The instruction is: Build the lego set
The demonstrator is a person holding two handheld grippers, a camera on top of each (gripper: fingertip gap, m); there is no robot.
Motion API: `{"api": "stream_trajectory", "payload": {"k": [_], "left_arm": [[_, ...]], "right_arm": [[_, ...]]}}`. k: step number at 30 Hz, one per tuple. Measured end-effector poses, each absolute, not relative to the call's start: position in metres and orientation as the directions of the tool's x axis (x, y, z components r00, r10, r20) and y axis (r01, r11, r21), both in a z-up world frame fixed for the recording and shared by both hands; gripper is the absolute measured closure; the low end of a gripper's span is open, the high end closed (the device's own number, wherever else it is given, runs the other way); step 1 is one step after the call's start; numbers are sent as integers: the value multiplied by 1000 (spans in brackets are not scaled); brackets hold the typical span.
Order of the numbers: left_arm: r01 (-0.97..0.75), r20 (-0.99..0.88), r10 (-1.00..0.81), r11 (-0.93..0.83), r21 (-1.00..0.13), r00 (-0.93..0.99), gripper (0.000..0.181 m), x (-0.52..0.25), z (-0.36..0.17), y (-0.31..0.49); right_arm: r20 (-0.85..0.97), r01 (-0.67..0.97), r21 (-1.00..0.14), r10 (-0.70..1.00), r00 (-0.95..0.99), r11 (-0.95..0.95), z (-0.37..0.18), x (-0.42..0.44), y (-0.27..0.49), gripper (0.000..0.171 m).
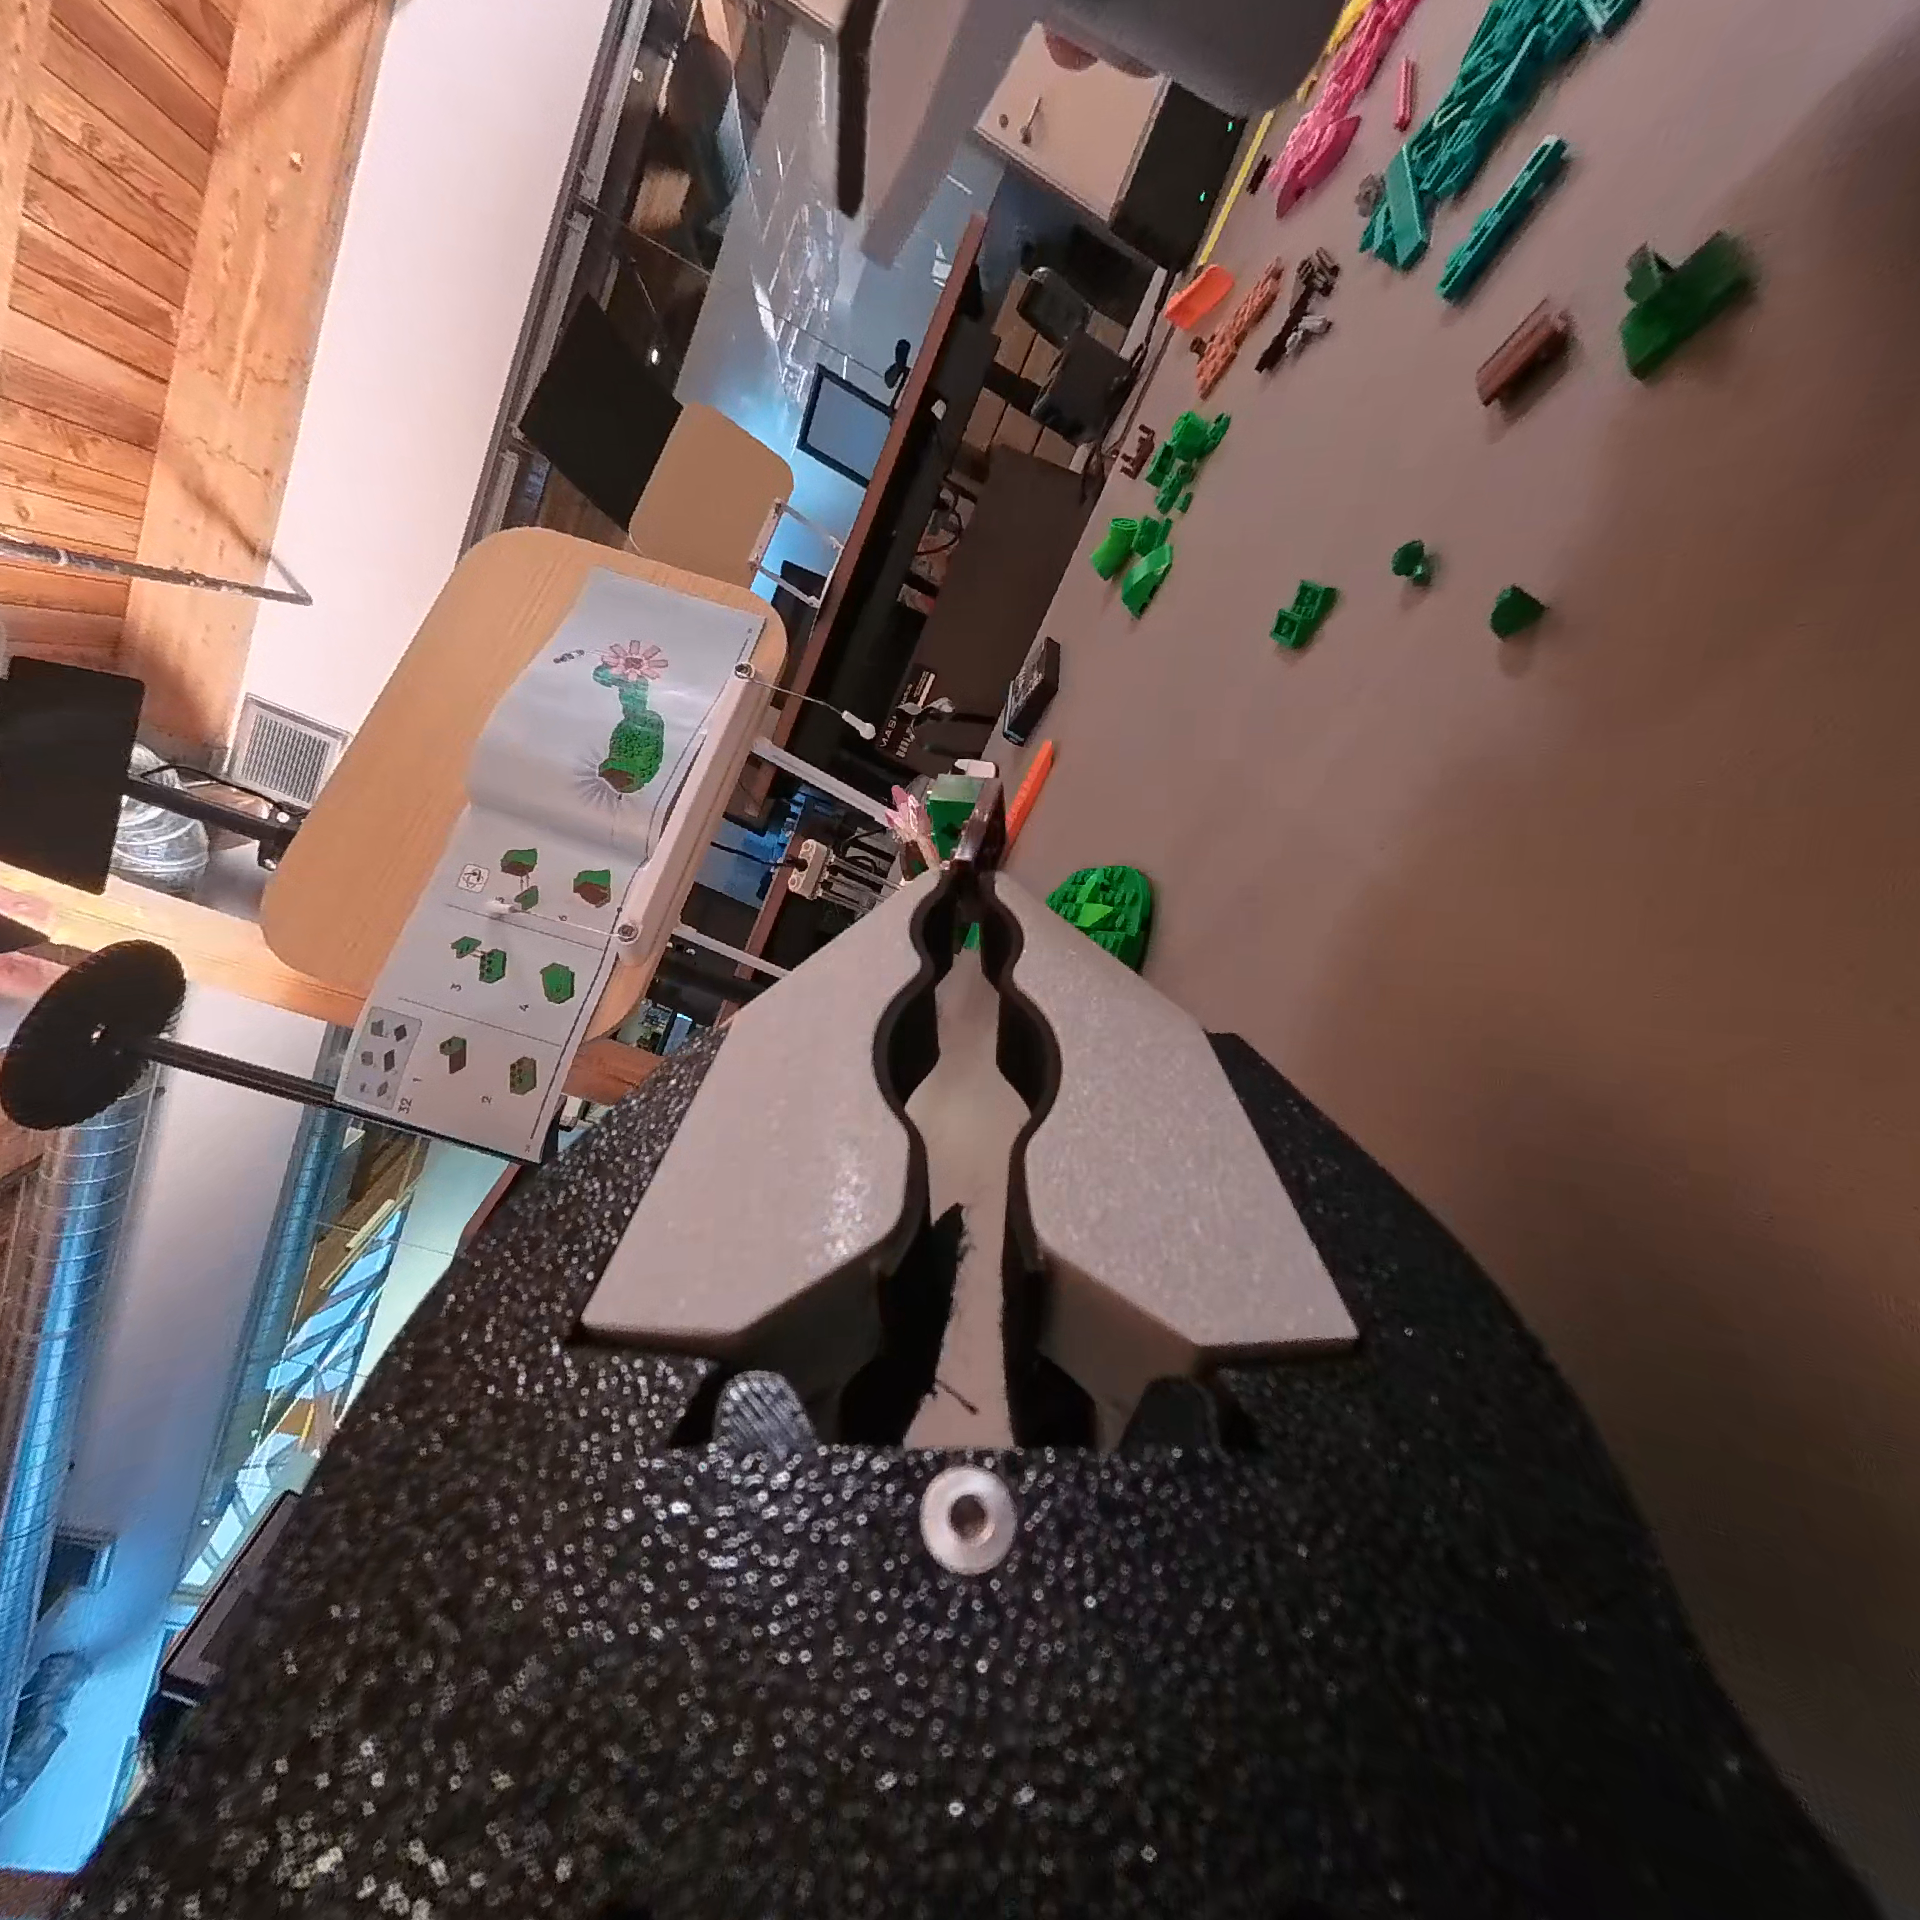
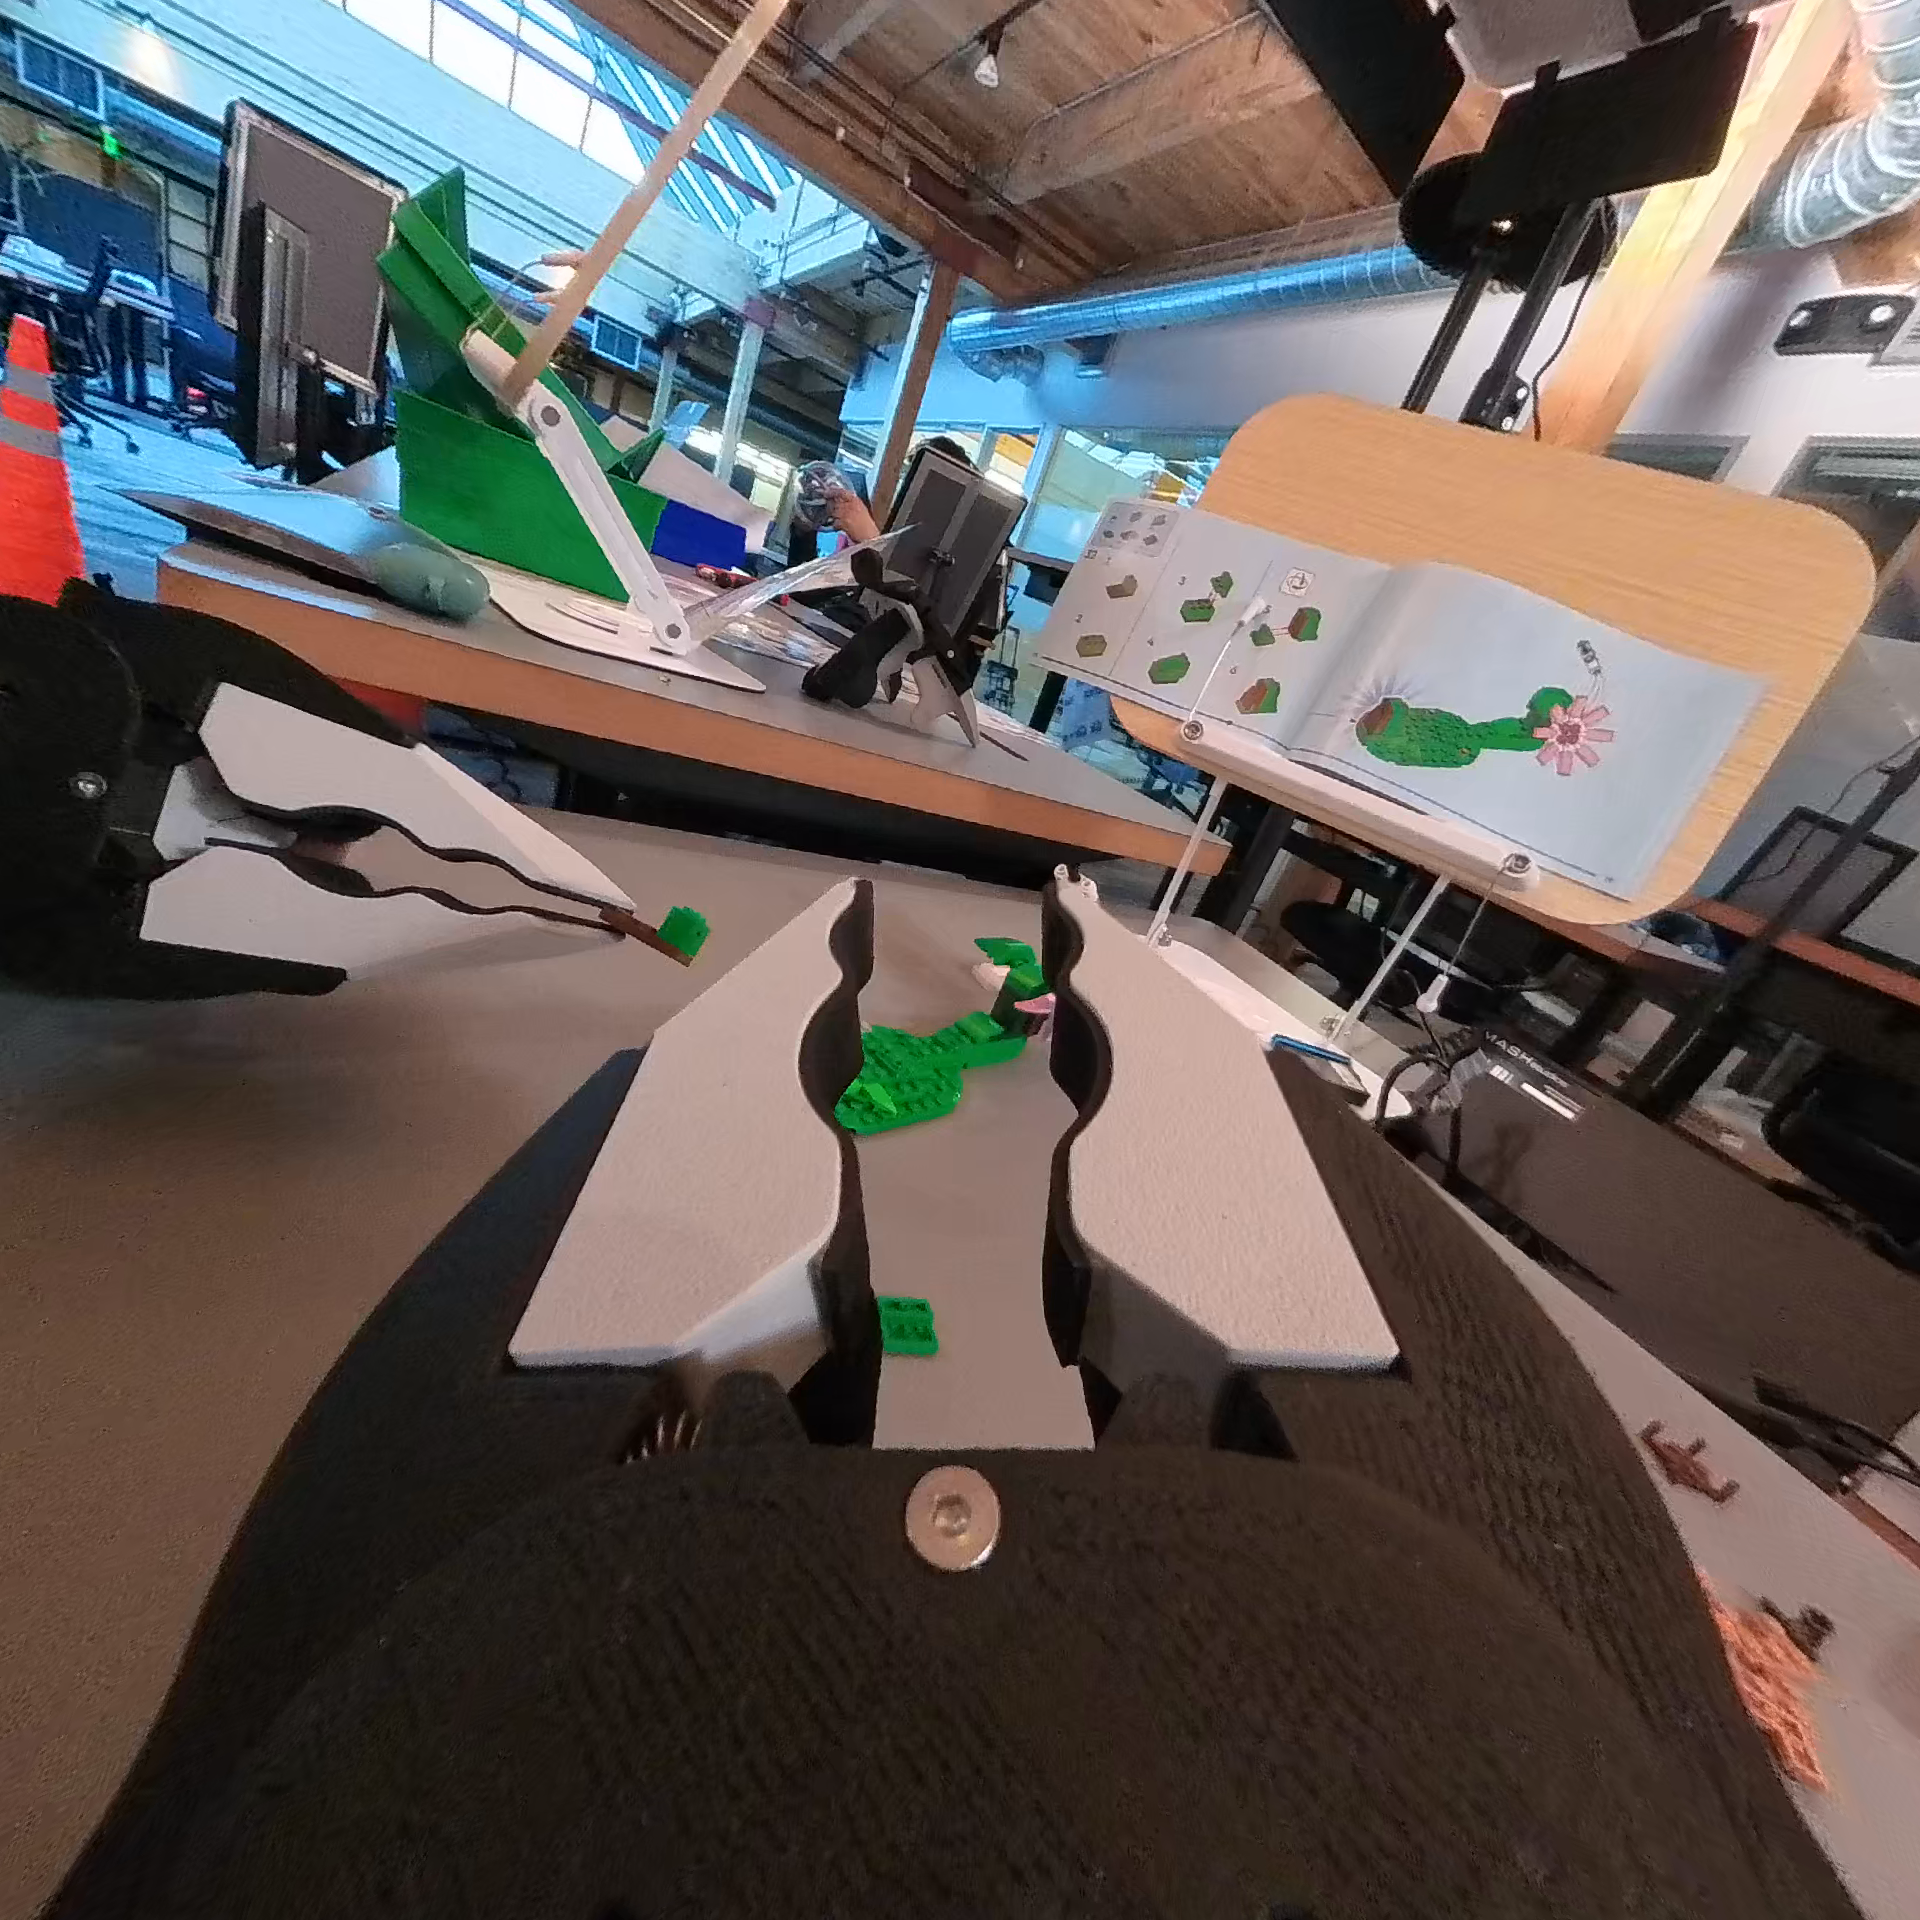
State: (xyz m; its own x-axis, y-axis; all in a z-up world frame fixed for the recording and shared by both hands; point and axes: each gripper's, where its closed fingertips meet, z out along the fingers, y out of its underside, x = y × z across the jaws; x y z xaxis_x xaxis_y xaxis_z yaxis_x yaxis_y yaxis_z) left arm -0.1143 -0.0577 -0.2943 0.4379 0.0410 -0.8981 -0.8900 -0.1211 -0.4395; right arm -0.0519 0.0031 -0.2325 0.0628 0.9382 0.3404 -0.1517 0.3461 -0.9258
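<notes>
Left tool (image 1: pixel 971 883) pinches a brown plate (image 2: pixel 649 940); right tool (image 2: pixel 956 904) gapes, revealing its green stud (image 2: pixel 686 925).

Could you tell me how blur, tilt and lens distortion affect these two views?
Left wrist view: rolled sideways, table running up the right side, far teal and pink pieces motion-blurred. Right wrist view: upright and sharp around the green build, fisheye bending the edges, orange pieces smeared at lower right.

Green cactus build (image 2: pixel 914 1070) partly behind right jaws, teal pieces (image 1: pixel 1507 125) cut off, blurred
</notes>
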Motion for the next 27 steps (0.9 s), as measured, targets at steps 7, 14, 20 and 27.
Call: {"api": "stream_trajectory", "payload": {"k": [7,14,20,27], "left_arm": [[-895,-902,36,-111,-431,430,181,-111,-295,-59],[-913,-918,20,-88,-397,397,181,-105,-296,-60],[-919,-923,14,-84,-384,384,181,-108,-296,-62],[-922,-926,11,-84,-377,377,181,-107,-297,-63]], "right_arm": [[350,-135,-923,932,90,360,-228,-46,13,142],[277,-170,-935,939,204,312,-217,-34,39,144],[293,-220,-901,899,325,374,-201,-20,49,144],[318,-201,-901,900,297,385,-207,-26,42,146]]}}
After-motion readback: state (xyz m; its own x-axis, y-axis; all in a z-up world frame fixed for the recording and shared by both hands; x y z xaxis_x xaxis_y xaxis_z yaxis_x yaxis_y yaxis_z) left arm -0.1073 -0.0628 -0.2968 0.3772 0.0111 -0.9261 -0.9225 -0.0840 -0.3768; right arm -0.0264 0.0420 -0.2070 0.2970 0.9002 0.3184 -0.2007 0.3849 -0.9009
